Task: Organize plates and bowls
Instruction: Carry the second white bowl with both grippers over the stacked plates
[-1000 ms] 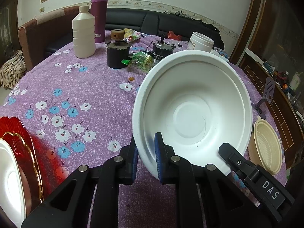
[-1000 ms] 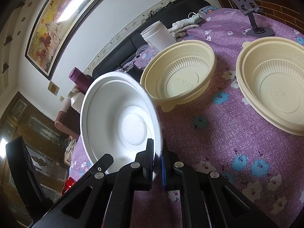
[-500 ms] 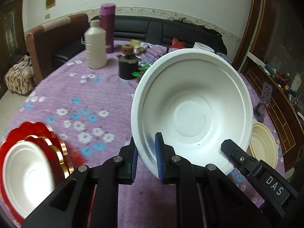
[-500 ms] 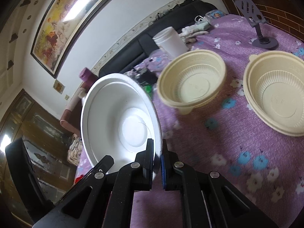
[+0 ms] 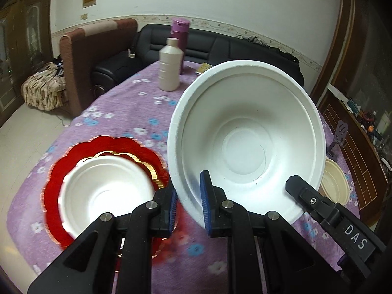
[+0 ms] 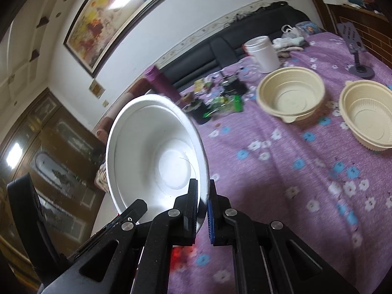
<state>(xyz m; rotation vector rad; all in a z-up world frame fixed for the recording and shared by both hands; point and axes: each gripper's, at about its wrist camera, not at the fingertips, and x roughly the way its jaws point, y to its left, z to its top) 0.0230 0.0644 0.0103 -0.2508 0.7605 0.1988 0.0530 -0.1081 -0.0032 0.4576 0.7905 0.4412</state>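
My left gripper (image 5: 188, 203) is shut on the rim of a white foam bowl (image 5: 247, 139), held tilted above the purple table. My right gripper (image 6: 202, 210) is shut on the opposite rim of the same white bowl (image 6: 152, 154); its black finger (image 5: 318, 203) shows in the left wrist view. Below left, a red scalloped plate (image 5: 61, 169) with a gold-edged plate and another white bowl (image 5: 105, 193) on it sits on the table. Two cream plastic bowls (image 6: 291, 95) (image 6: 367, 112) sit at the right; one shows in the left wrist view (image 5: 335, 183).
A white bottle (image 5: 170, 66) and purple flask (image 5: 180, 31) stand at the far side. A white tub (image 6: 262, 52), dark cans and snack wrappers (image 6: 220, 103) lie mid-table. A phone stand (image 6: 357, 56) is at the right edge. Sofa and chair lie behind.
Both grippers have lifted and swung left with the white bowl. The red plate stack has come from the left edge into fuller view below the bowl.
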